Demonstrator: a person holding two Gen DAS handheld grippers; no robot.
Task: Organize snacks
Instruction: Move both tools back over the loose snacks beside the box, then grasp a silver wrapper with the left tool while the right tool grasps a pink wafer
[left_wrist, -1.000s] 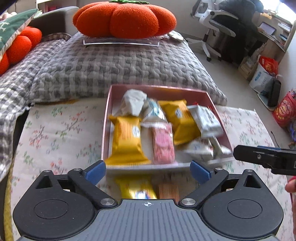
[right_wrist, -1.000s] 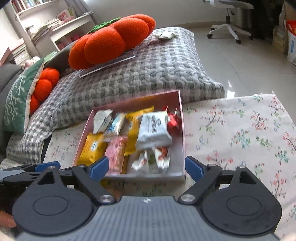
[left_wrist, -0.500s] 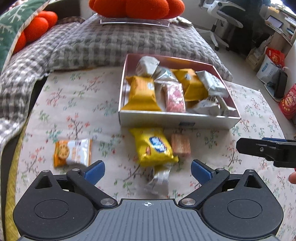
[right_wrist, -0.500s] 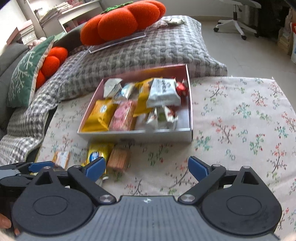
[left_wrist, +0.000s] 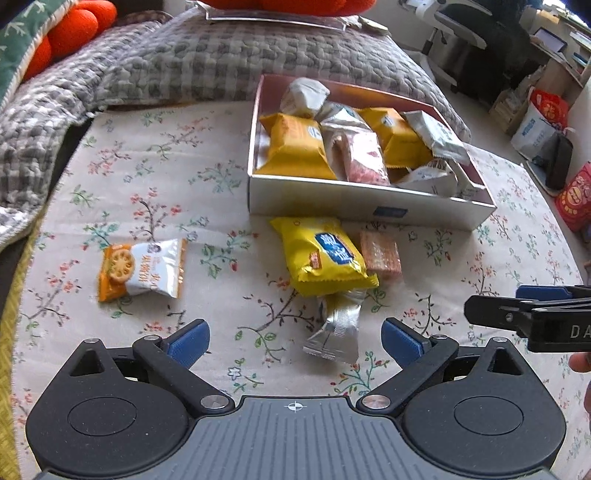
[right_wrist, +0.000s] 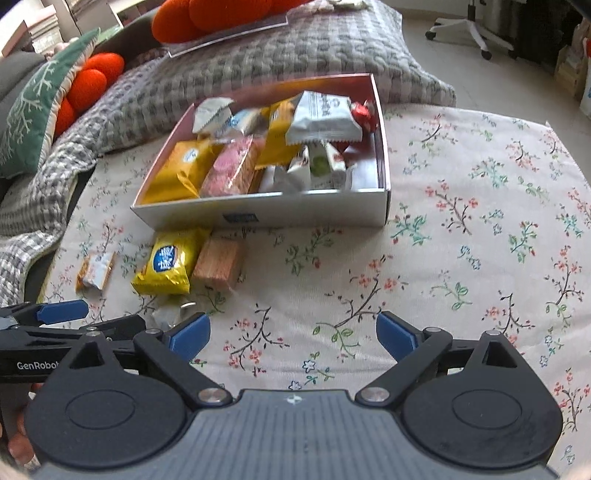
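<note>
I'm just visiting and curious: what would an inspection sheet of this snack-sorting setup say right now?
Surface: floral tablecloth, flat, partly bare.
Job's things: snack box holding many packets; four loose in front: yellow packet, wafer bar, silver packet, orange-white biscuit packet.
Clutter: nothing seen on the cloth.
Grippers: left gripper and right gripper both open, holding nothing.
Cables: nothing seen.
Surroundings: grey checked cushion, orange pumpkin pillows, office chair, bags on the floor.

Both wrist views near, angled down, sharing the snack box (left_wrist: 369, 206)
</note>
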